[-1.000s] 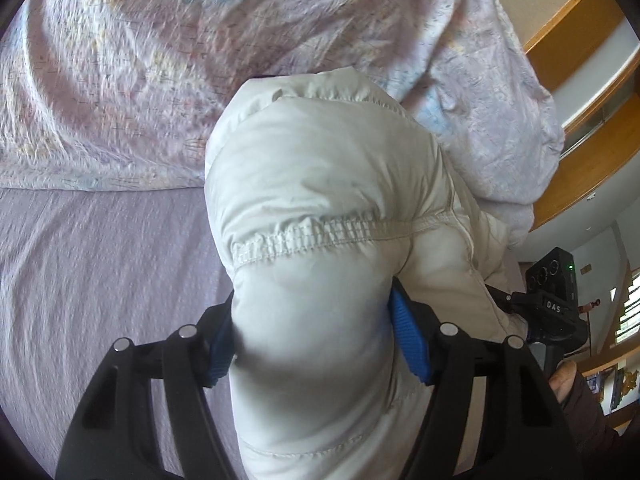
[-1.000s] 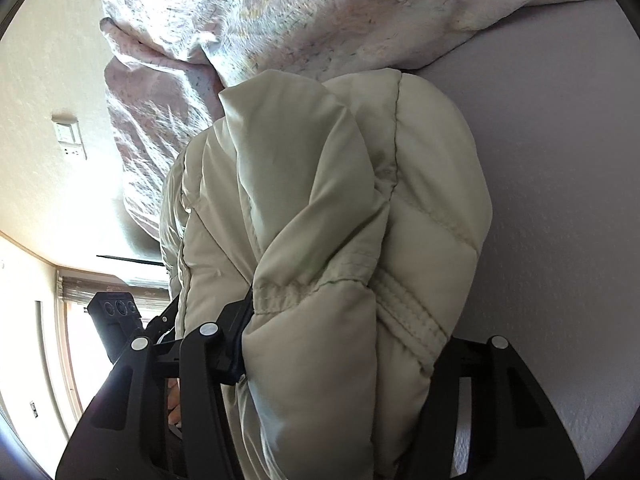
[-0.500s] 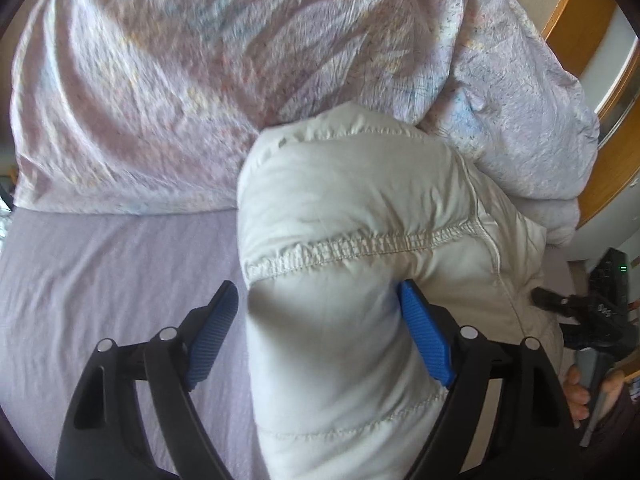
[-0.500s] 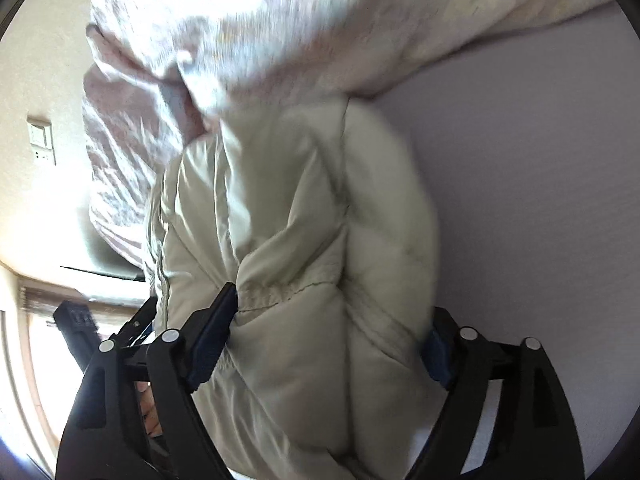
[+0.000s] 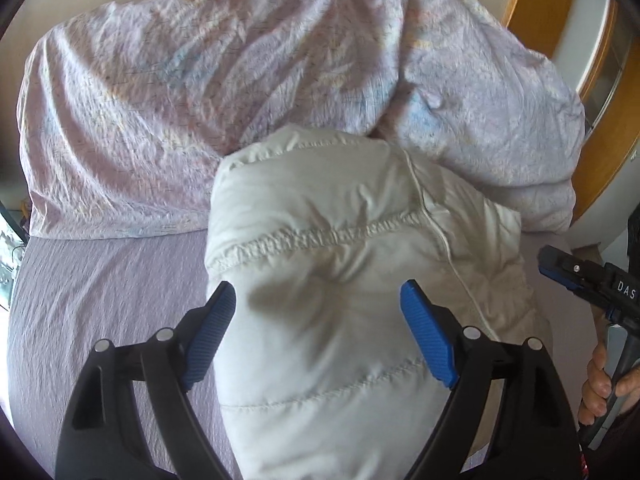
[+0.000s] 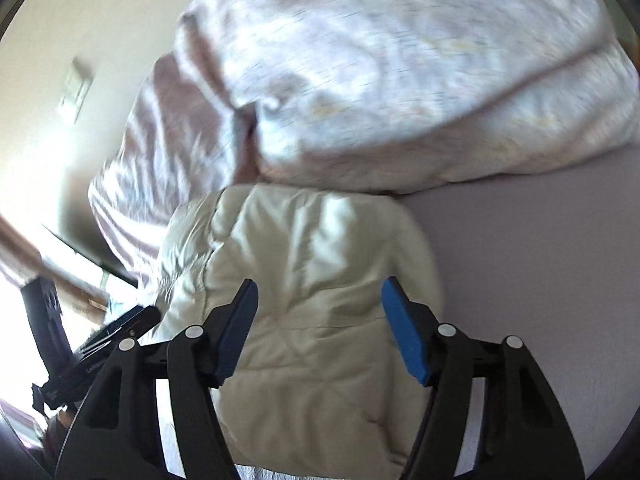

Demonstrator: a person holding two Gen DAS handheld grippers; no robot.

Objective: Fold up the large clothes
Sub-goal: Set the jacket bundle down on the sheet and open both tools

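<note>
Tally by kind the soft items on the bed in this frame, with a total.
Puffer jacket: 1, cream, folded into a bundle
Duvet: 1, crumpled, pastel print
Bed sheet: 1, lilac
Total: 3

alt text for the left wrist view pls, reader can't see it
A folded cream puffer jacket lies on a lilac bed sheet, with the left gripper open above it, blue pads apart and off the fabric after just opening. A crumpled pale duvet is heaped behind the jacket. At the right edge, a hand holds the right gripper.
</note>
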